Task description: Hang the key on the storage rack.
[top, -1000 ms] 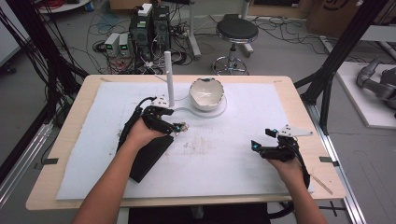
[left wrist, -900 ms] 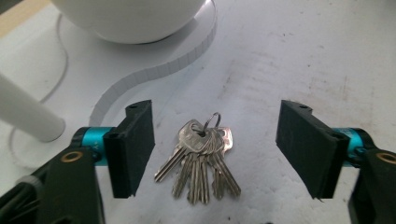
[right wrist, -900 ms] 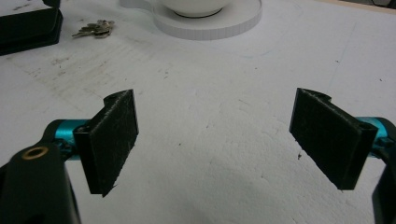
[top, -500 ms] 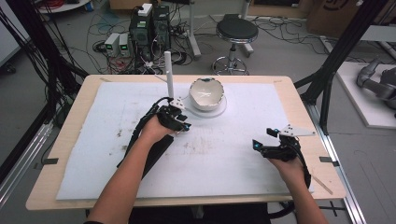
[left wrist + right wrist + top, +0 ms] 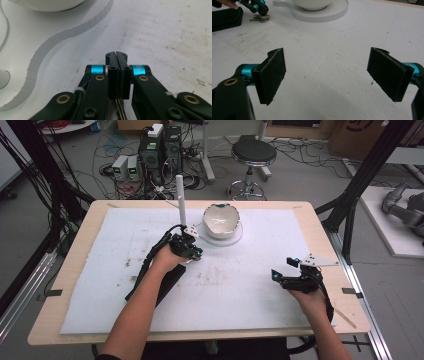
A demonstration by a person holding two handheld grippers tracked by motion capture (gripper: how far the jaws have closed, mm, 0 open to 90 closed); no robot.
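My left gripper [image 5: 196, 254] is shut on a bunch of keys [image 5: 120, 107], which hang under its jaws down to the white mat. It sits just left of the flat white base [image 5: 235, 239] that carries a white bowl [image 5: 220, 219]. The right gripper view shows the keys [image 5: 259, 18] under the left gripper [image 5: 263, 10], beside the base [image 5: 324, 12]. My right gripper [image 5: 283, 268] hovers open over bare mat at the right, nothing between its pads [image 5: 273, 75].
A black flat case [image 5: 167, 277] lies under my left forearm. A white upright post [image 5: 180, 200] stands on the base's left end. The ribbed edge of the base [image 5: 50, 47] curves just ahead of the left jaws. Table edges lie all round the mat.
My left gripper has moved right and forward off the black case toward the bowl's base, carrying the keys. The right gripper has hardly moved.
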